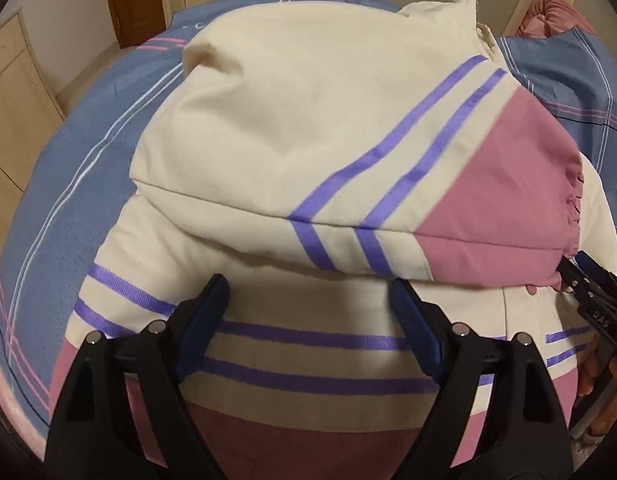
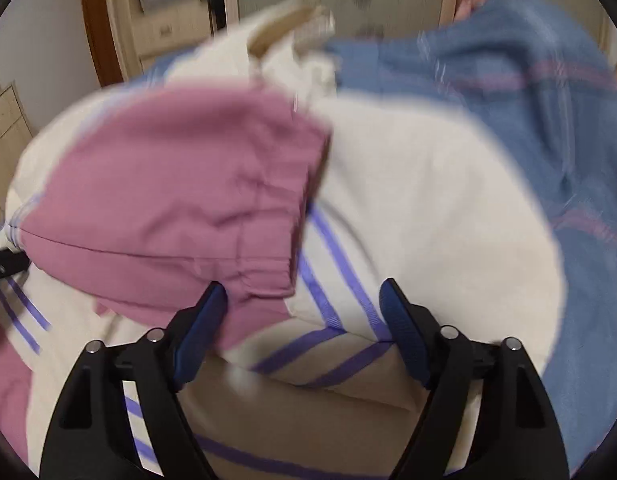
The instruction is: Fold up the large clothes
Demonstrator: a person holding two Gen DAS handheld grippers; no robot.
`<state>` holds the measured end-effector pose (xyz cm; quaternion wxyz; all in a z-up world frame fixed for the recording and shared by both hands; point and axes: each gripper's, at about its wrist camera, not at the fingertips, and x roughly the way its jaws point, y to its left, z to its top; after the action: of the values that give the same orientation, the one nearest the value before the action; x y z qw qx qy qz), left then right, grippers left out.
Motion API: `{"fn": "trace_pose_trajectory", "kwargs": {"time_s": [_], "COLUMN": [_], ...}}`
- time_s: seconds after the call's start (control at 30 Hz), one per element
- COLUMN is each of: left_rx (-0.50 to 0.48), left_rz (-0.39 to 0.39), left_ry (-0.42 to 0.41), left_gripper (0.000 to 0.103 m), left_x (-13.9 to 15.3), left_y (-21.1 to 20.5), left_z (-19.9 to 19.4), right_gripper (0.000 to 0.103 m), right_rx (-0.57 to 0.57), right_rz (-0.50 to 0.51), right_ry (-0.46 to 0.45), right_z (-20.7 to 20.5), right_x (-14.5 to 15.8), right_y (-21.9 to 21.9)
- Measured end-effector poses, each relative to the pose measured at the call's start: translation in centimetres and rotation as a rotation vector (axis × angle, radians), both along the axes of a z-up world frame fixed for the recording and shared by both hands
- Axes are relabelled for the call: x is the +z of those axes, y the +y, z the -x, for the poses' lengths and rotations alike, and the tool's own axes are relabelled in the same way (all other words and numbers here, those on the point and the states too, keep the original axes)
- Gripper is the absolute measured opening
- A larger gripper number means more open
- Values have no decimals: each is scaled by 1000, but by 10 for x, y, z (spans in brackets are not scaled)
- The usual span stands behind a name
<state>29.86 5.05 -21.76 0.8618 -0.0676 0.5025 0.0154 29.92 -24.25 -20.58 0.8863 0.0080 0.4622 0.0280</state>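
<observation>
Nearest the left wrist camera, the left gripper (image 1: 308, 300) hangs over the near hem of the garment (image 1: 292, 128), its jaws spread wide with nothing between the blue pads; cream cloth and two purple stripes (image 1: 308, 340) show through the gap. The garment is a large cream piece with purple stripes and pink panels, spread on a bed with a blue plaid cover (image 1: 88, 128). One sleeve (image 1: 388, 184) is folded across the body, its pink cuff (image 1: 508, 200) ending at the right side of that view. There the right gripper (image 1: 588, 284) shows at the frame edge, its tip close against the cuff; whether it touches the cloth cannot be told from that angle.

The right wrist view is blurred. In it the right gripper (image 2: 302, 304) also stands wide open and empty, the pink cuff (image 2: 168, 200) lying just ahead of its left pad and the cream body (image 2: 428, 200) ahead of the right one. The left gripper (image 2: 4, 264) shows as a dark shape at the left edge. Wooden cabinets (image 1: 12, 92) stand beyond the bed.
</observation>
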Motion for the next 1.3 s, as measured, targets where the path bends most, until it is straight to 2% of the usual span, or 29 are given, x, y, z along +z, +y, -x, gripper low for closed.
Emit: {"fn": "trace_pose_trajectory", "kwargs": {"time_s": [0.03, 0.13, 0.17, 0.2, 0.27, 0.3, 0.33, 0.37, 0.43, 0.5, 0.57, 0.7, 0.73, 0.8, 0.87, 0.93, 1.0, 1.1, 1.13, 1.2, 1.3], "left_rx": [-8, -62, -67, -71, -82, -90, -101, -118, -122, -112, -121, -128, -126, -150, -172, -140, -132, -150, -165, -177, -148], "left_rz": [-18, 46, 56, 52, 23, 0, -29, -64, -104, -125, -141, -149, -131, -23, 59, 35, 48, 99, 112, 106, 93], "left_ry": [-21, -83, -106, -115, -59, -45, -55, -67, -67, -55, -46, -10, 11, 13, -73, -147, -183, -198, -210, -245, -258], "left_gripper": [83, 86, 89, 91, 91, 91, 91, 91, 92, 92, 92, 92, 91, 90, 91, 95, 97, 97, 97, 97, 97], "left_x": [9, 31, 34, 34, 15, 6, 0, -6, -12, -18, -22, -22, -19, 2, 32, 60, 75, 87, 91, 97, 103], "left_y": [-3, 0, 2, 4, 7, 8, 9, 8, 7, 3, 1, 3, 6, 15, 25, 31, 32, 23, 16, 3, -15], "left_z": [13, 58, 77, 91, 109, 119, 126, 138, 156, 170, 187, 212, 221, 231, 237, 229, 214, 178, 166, 139, 89], "right_gripper": [79, 79, 80, 81, 81, 82, 82, 82, 82, 85, 88, 95, 95, 94, 94, 94, 94, 94, 95, 95, 95], "right_rx": [-10, 43, 67, 86, 72, 67, 63, 64, 61, 60, 86, 164, 190, 221, 231, 217, 221, 205, 222, 239, 229], "right_rz": [4, -77, -92, -92, -22, -17, -24, -13, 6, -10, 27, 152, 191, 170, 112, 71, -7, -139, -224, -330, -391], "right_ry": [-4, -68, -76, -62, 72, 93, 18, 4, 30, 73, 107, 230, 247, 195, 94, 17, -38, -68, -81, -98, -125], "right_z": [10, 61, 78, 95, 120, 139, 165, 183, 218, 237, 258, 285, 291, 296, 289, 269, 240, 188, 163, 127, 61], "right_x": [11, 44, 47, 44, 13, -4, -6, -8, -9, -15, -22, -36, -33, -14, 21, 52, 78, 106, 116, 130, 142], "right_y": [-1, -7, -10, -12, -16, -18, -19, -18, -17, -21, -19, -5, -1, 0, -4, -11, -17, -24, -26, -23, -16]}}
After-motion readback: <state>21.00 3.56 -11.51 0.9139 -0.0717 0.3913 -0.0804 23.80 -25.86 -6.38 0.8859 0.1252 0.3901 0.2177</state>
